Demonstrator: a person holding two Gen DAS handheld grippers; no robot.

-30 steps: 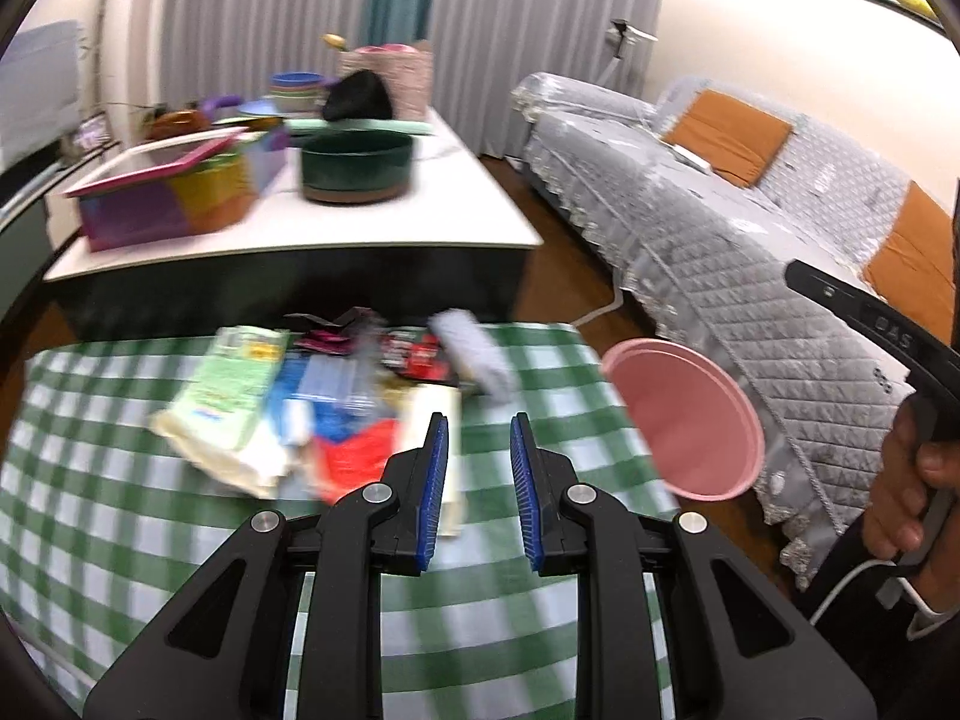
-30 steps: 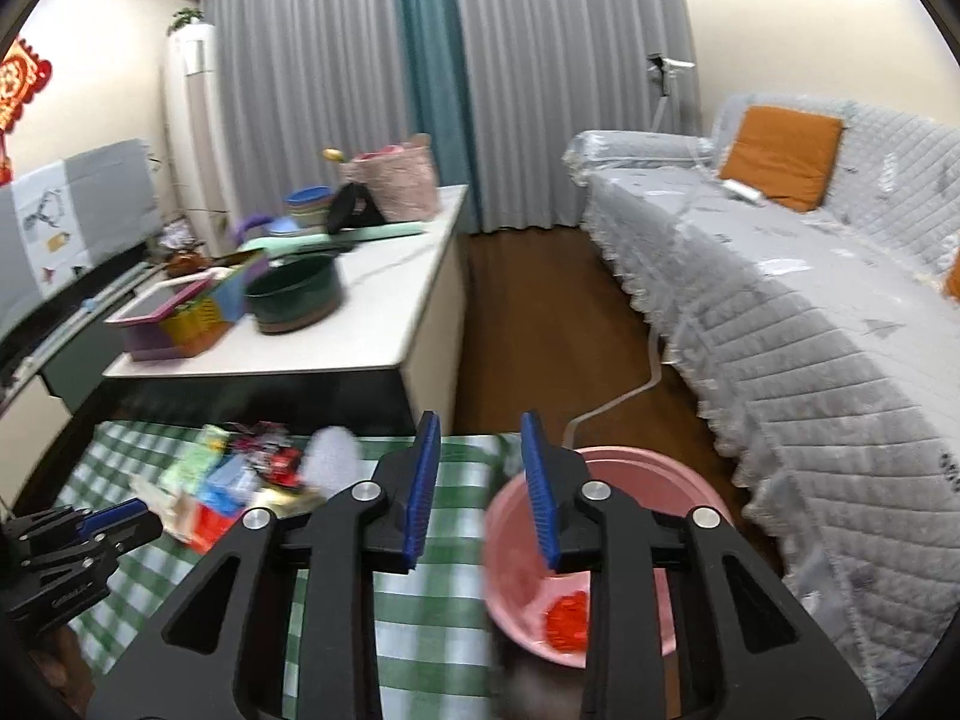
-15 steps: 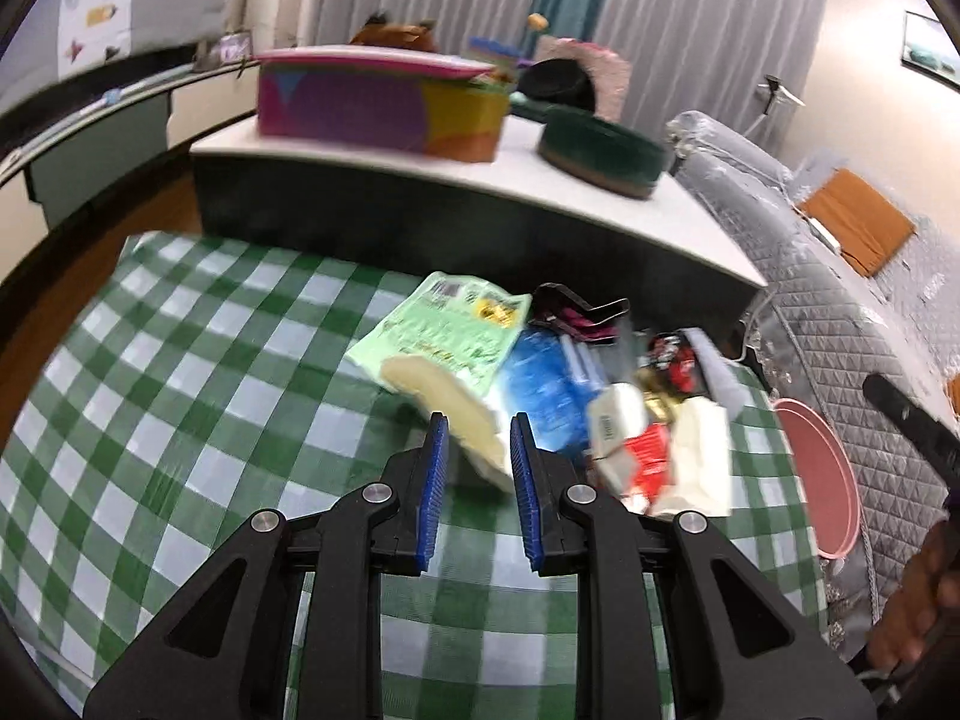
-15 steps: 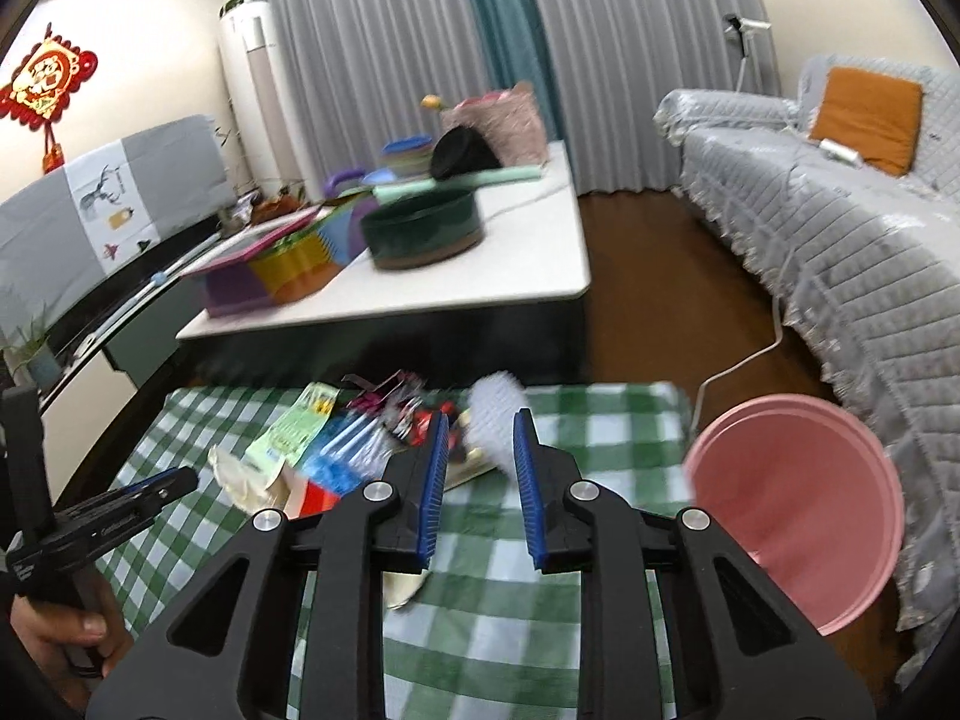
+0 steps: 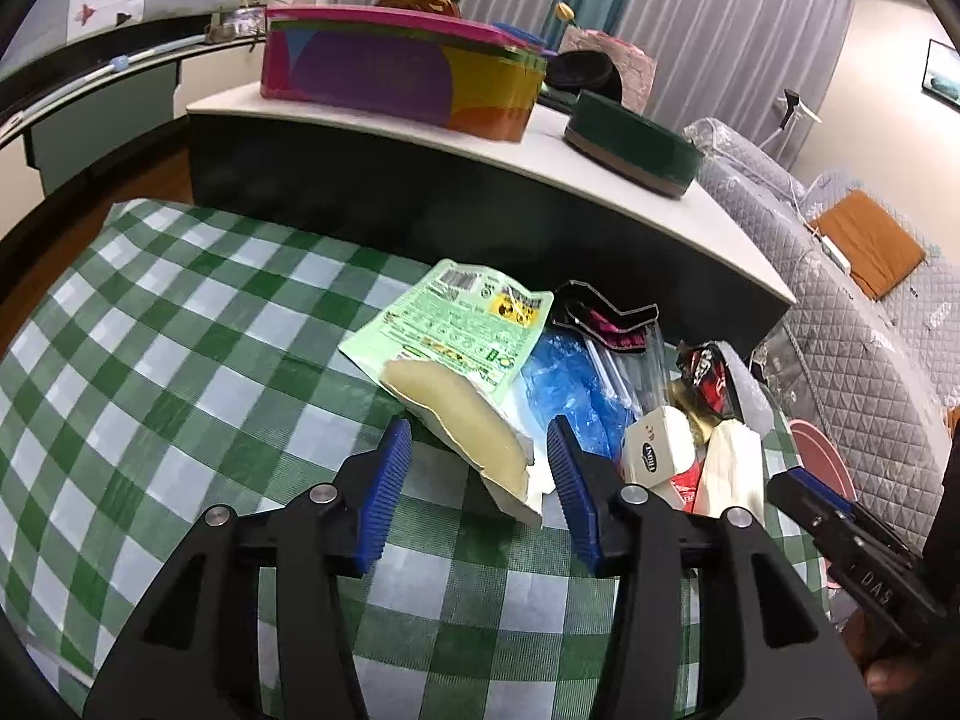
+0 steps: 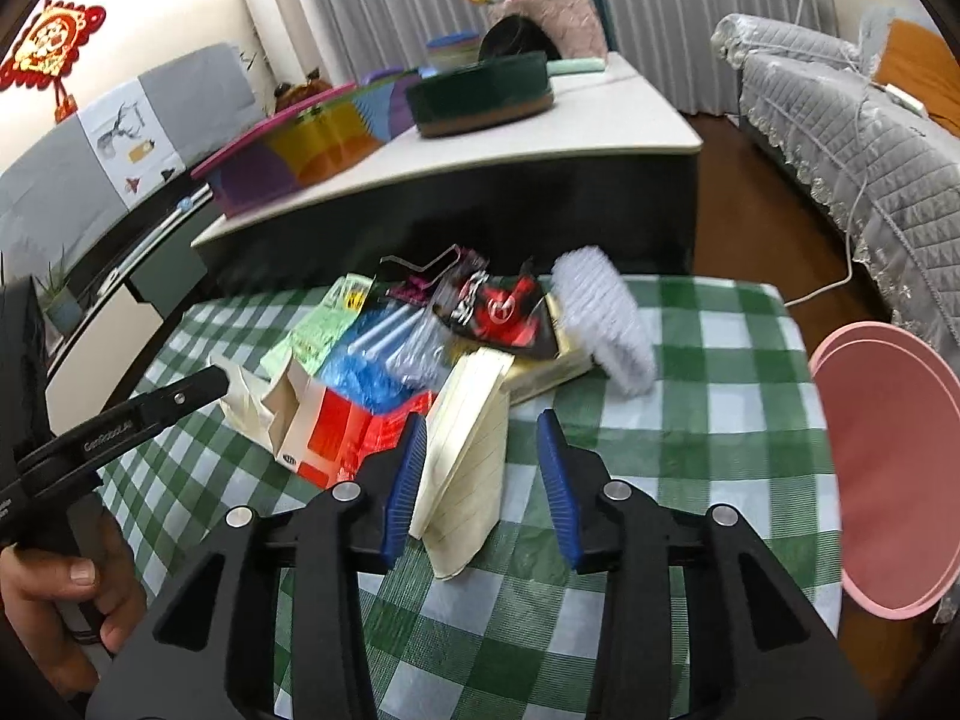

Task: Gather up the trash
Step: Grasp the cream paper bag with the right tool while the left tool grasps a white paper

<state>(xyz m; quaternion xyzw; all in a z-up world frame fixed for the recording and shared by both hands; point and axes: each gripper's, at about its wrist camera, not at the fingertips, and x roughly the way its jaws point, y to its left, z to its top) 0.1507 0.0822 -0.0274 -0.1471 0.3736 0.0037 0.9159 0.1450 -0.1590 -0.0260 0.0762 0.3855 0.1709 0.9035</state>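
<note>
A pile of trash lies on the green checked tablecloth [image 5: 180, 360]. In the left wrist view my left gripper [image 5: 480, 480] is open, its jaws either side of a cream wrapper [image 5: 462, 420] that lies on a green packet [image 5: 456, 318]. Blue plastic [image 5: 570, 390] and a small white box [image 5: 654, 456] lie beside it. In the right wrist view my right gripper [image 6: 483, 474] is open around a cream lined paper pad [image 6: 468, 456]. A red box [image 6: 336, 426], a red-black wrapper [image 6: 504, 318] and a white crumpled piece [image 6: 600, 312] lie beyond. The pink bin [image 6: 894, 468] stands right of the table.
A low white-topped table [image 5: 456, 144] behind holds a colourful box [image 5: 396, 78] and a dark green bowl [image 5: 636, 144]. A grey quilted sofa [image 6: 852, 114] stands at the right. The left gripper's body [image 6: 120, 420] shows at the left of the right wrist view.
Both grippers have opened wider and moved in close to the pile. The left now straddles the cream wrapper, the right straddles the paper pad.
</note>
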